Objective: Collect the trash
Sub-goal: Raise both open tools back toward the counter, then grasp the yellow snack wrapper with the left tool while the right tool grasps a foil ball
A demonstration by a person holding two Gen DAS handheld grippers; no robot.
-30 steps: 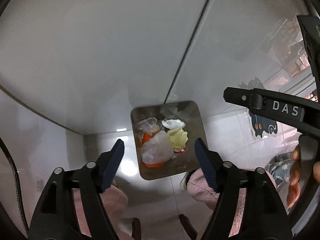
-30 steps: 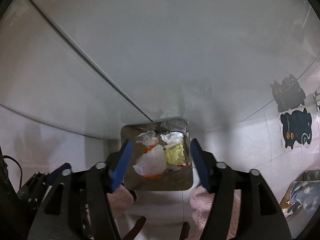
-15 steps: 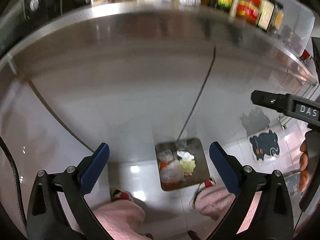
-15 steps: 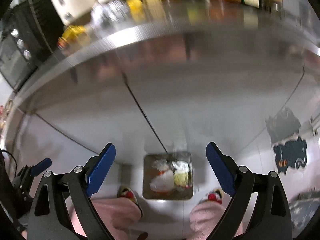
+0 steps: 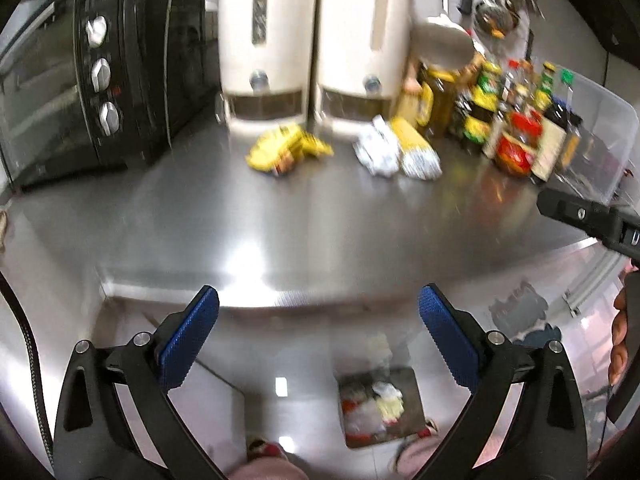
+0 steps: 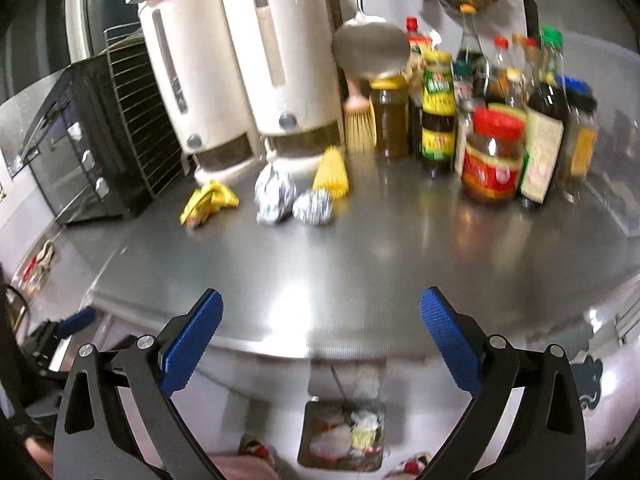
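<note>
A crumpled yellow wrapper (image 5: pixel 286 152) (image 6: pixel 208 202) lies on the steel counter (image 5: pixel 280 232) near two crumpled foil balls (image 5: pixel 378 150) (image 6: pixel 276 196) and a yellow packet (image 5: pixel 416 148) (image 6: pixel 331 172). A steel bin (image 5: pixel 382 406) (image 6: pixel 342 434) holding several pieces of trash stands on the floor below the counter edge. My left gripper (image 5: pixel 318 340) is open and empty above the counter's front edge. My right gripper (image 6: pixel 320 338) is open and empty too, also at the front edge.
A black toaster oven (image 5: pixel 80 80) stands at the left, two white dispensers (image 6: pixel 240 68) at the back, and several sauce bottles and jars (image 6: pixel 492 120) at the right. A clear plastic box (image 5: pixel 600 132) sits far right. Pink slippers (image 5: pixel 260 464) show on the floor.
Both grippers have lifted from over the bin on the floor up to the counter's front edge and opened wider. The counter top with its trash has come into view.
</note>
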